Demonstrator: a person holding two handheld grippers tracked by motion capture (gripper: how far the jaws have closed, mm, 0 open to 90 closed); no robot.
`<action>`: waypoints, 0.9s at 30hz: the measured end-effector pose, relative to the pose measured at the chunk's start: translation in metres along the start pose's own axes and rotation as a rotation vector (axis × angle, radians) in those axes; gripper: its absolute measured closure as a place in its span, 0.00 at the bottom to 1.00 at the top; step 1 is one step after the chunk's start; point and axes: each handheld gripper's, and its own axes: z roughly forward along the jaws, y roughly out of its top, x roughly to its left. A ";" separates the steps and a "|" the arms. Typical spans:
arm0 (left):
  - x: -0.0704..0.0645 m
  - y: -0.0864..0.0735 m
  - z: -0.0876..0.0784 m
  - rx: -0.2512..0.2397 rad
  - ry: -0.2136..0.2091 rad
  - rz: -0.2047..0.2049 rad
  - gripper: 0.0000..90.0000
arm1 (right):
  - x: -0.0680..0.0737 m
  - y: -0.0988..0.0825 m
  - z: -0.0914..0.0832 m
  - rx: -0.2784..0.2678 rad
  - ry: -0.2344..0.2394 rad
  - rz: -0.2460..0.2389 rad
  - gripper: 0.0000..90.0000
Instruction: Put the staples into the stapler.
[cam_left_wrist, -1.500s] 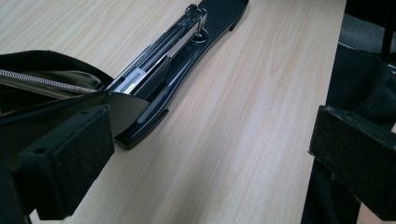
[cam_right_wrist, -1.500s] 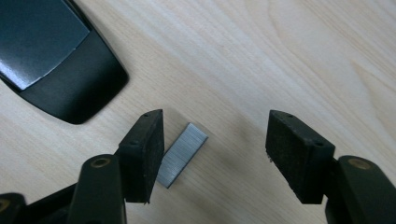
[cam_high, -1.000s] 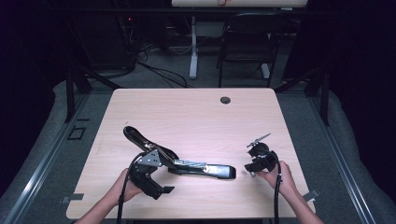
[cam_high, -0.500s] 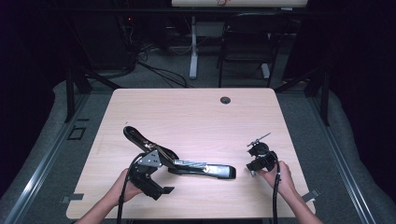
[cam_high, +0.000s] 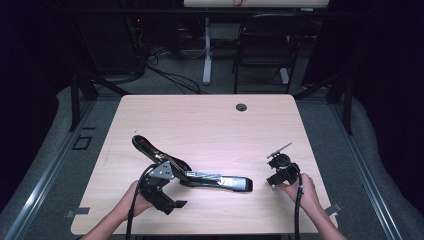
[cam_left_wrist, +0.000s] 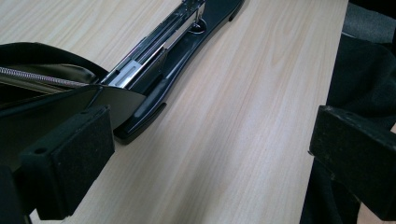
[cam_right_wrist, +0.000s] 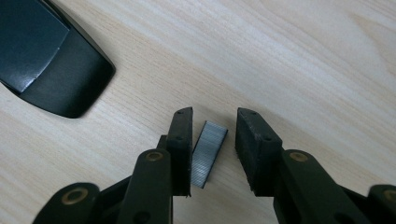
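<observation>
since a second ago my right gripper (cam_high: 278, 176) has slid a little back toward me near the table's (cam_high: 210, 125) right front edge; the stapler (cam_high: 192, 172) and my left gripper (cam_high: 159, 192) sit where they were.

high view: the stapler lies open on the table, its top arm swung up and away to the left, its base stretched to the right toward my right gripper. my left hand (cam_high: 132, 202) holds its gripper right at the hinge end. my right hand (cam_high: 302, 192) is well apart from the stapler's nose.

left gripper view: my jaws stand wide apart with nothing between them. the left pad (cam_left_wrist: 65, 158) is just beside the stapler's rear end. the metal staple channel (cam_left_wrist: 154, 44) runs away from me along the base; i cannot tell whether any staples are in it.

right gripper view: my jaws are apart, one on each side of a strip of staples (cam_right_wrist: 208, 153) lying flat on the wood. the strip leans against the left pad (cam_right_wrist: 182, 144), with a gap to the right one. the stapler's nose (cam_right_wrist: 51, 56) lies near, up to the left.

what could go wrong, i think: the strip is thin and skewed between the pads, so closing may tip or snap it, or it may slide out along the smooth wood. the left gripper holds nothing, so the stapler could shift when i load it.
</observation>
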 end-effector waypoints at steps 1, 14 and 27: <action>0.000 0.000 0.000 0.002 0.001 0.001 0.00 | 0.000 0.000 0.000 0.006 0.002 0.006 0.75; -0.001 0.000 0.001 0.006 -0.002 0.004 0.00 | 0.001 0.001 0.001 0.014 0.047 -0.041 0.86; -0.001 0.001 0.001 0.014 0.010 0.010 0.00 | 0.004 0.004 0.004 0.002 0.047 -0.045 0.86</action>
